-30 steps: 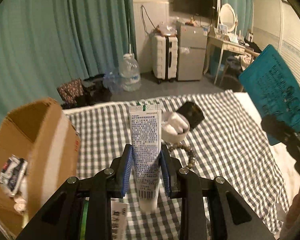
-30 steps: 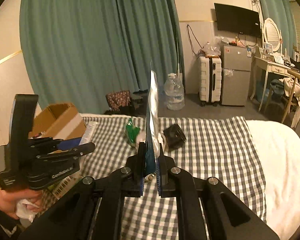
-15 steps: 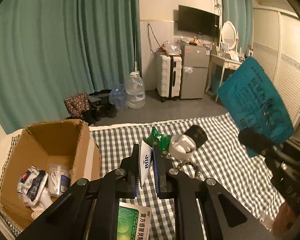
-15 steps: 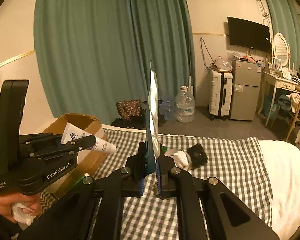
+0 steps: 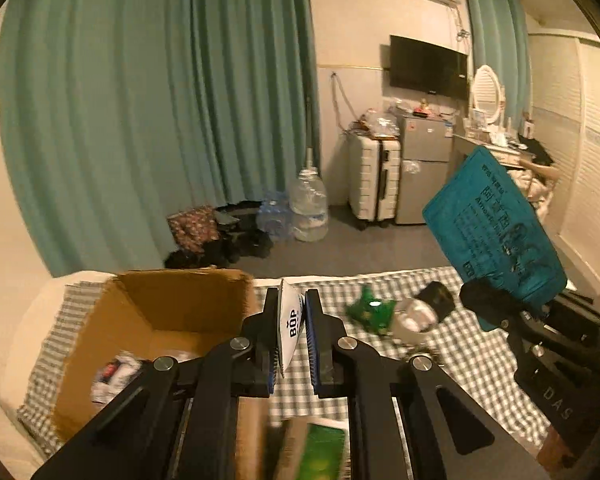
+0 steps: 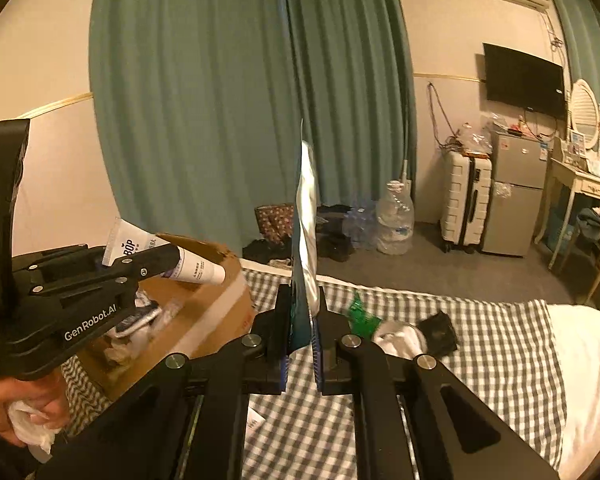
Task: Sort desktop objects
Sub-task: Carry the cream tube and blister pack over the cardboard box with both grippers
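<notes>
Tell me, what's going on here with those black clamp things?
A person is sorting things off a checked cloth into a cardboard box. The left gripper is shut on a white tube beside the box. The right gripper is shut on a blue packet, held up.

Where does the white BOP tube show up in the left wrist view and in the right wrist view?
Left wrist view: the white BOP tube stands bottom centre, edge-on between the left gripper fingers.
Right wrist view: the tube is at the left edge, lying across the picture, over the box.
Shared landmark: the cardboard box, left of centre in both.
</notes>
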